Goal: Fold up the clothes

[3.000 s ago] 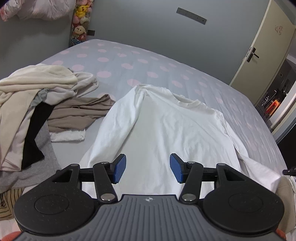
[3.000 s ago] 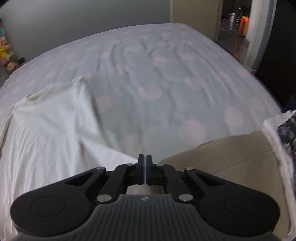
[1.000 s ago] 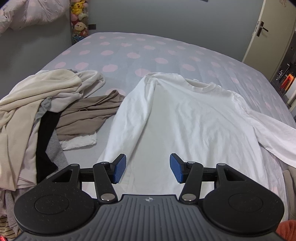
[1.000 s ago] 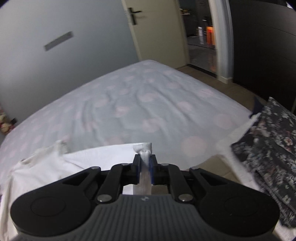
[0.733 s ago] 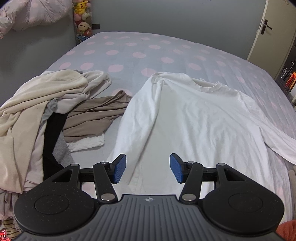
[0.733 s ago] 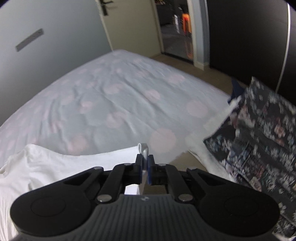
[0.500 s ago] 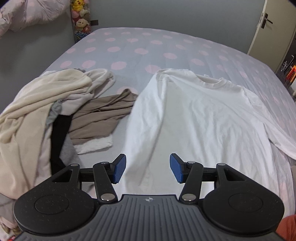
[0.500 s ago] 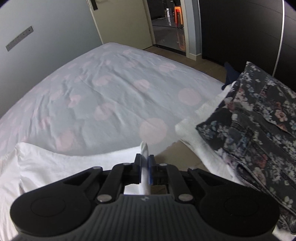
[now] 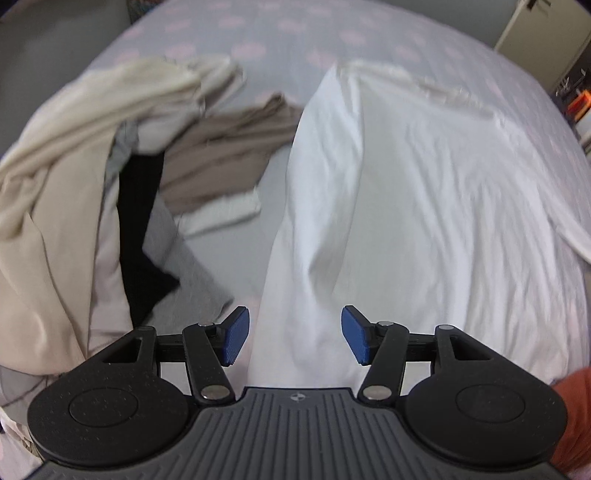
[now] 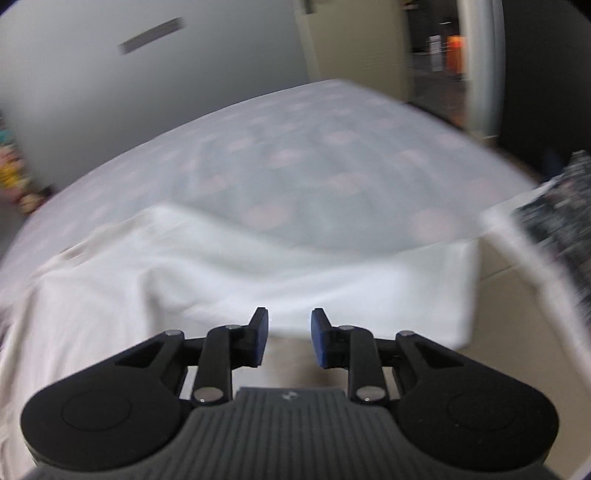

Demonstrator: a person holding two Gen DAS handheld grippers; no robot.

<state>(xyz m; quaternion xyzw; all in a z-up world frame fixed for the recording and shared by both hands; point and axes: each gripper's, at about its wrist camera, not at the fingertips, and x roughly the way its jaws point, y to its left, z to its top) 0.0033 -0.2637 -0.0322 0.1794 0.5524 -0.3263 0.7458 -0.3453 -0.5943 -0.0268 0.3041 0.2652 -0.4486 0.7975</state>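
A white long-sleeved shirt (image 9: pixel 406 192) lies spread on the dotted bedsheet (image 9: pixel 258 33). My left gripper (image 9: pixel 294 339) hovers over its lower left hem, the jaws opening wider with nothing pressed between the blue pads. In the right wrist view the shirt's right sleeve (image 10: pixel 332 273) lies stretched across the bed toward the right edge. My right gripper (image 10: pixel 287 338) is just in front of that sleeve with its jaws opening; the cloth has left them and nothing is between the pads.
A heap of beige, grey, black and brown clothes (image 9: pixel 92 177) lies left of the shirt. A dark floral folded garment (image 10: pixel 561 199) sits at the bed's right edge on a beige one (image 10: pixel 517 325). A door (image 10: pixel 354 40) stands beyond.
The right gripper, earlier shut on the sleeve end, has let it go and its jaws have parted; the sleeve now lies flat. The left gripper has come down closer to the shirt's hem.
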